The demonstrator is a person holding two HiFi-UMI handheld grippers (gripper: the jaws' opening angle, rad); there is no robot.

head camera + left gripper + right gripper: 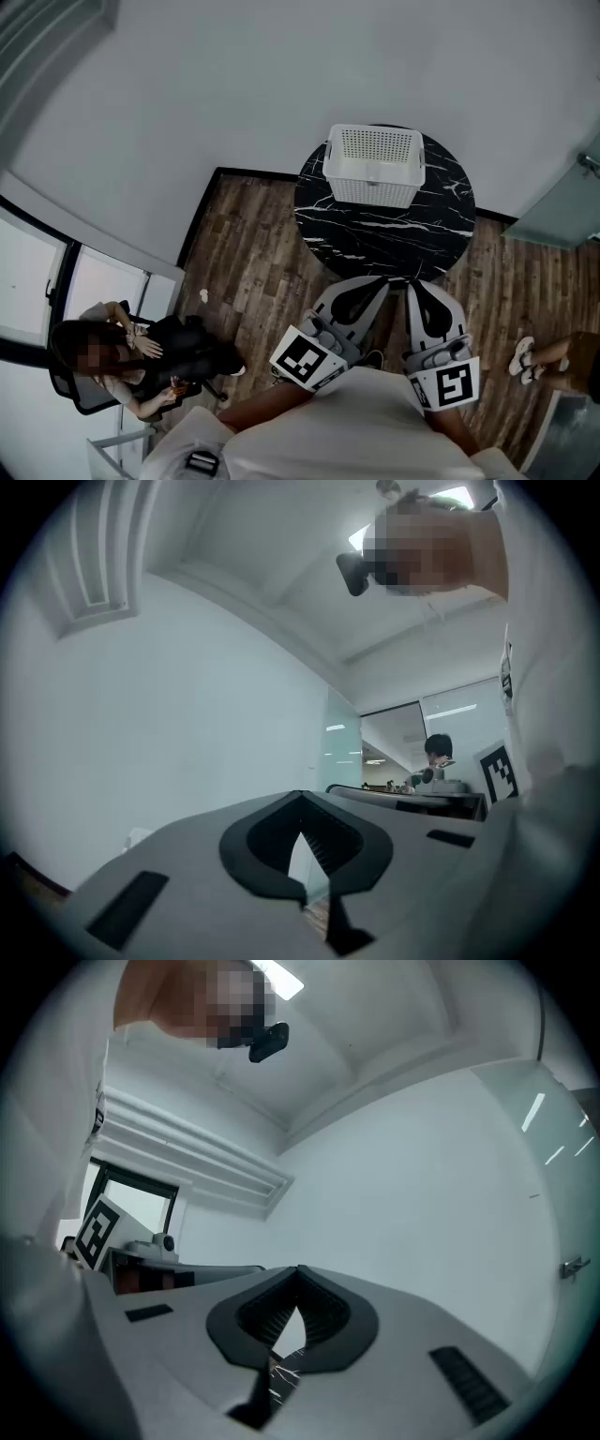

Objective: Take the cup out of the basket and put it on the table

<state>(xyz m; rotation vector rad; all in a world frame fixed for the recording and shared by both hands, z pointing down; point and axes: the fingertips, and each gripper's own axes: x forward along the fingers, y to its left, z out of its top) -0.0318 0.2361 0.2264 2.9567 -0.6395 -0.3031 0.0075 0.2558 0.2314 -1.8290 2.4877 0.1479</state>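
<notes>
- A round black marble table [375, 239] stands on a wood floor [248, 272].
- A white basket [372, 192] sits at the table's far edge. The cup cannot be made out inside it.
- The left gripper [367, 289] is held by the table's near edge, its jaw tips pressed together with nothing between them.
- The right gripper [420, 292] is just beside it, also closed and empty.

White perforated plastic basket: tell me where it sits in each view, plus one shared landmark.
Head view: white perforated plastic basket at top centre, on the round black marble table.
Left gripper view: not in it.
Right gripper view: not made out; only a table sliver shows low centre.
Shared landmark: that white-veined table.
</notes>
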